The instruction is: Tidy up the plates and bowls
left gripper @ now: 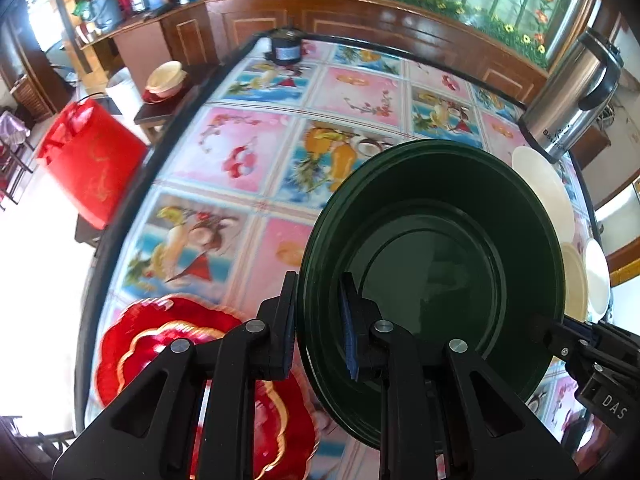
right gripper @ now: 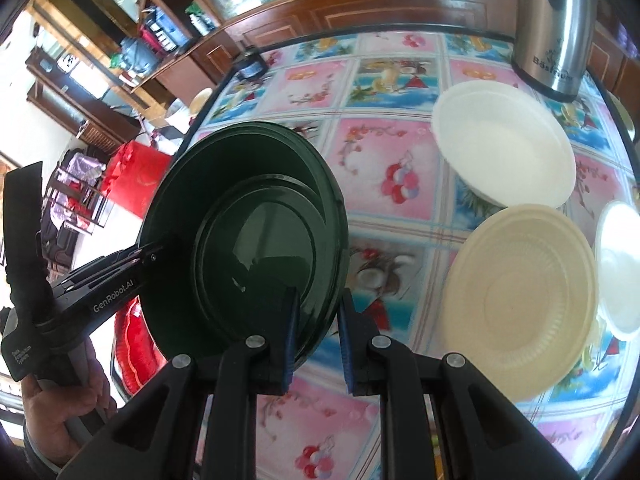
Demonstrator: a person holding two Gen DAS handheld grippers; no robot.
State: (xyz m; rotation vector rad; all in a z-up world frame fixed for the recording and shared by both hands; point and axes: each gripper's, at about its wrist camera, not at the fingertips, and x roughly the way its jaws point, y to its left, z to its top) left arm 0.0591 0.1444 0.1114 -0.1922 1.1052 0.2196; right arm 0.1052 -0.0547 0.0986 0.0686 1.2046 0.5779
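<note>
A dark green plate is held tilted above the table. My left gripper is shut on its left rim. My right gripper grips the opposite rim, one finger on each side; it also shows in the left wrist view. The green plate fills the left of the right wrist view. A red scalloped plate lies under the left gripper. A white plate, a cream plate and a white bowl lie on the table at the right.
A steel thermos jug stands at the table's far right edge. A small dark jar sits at the far edge. A red bag and a stool with bowls stand beside the patterned table.
</note>
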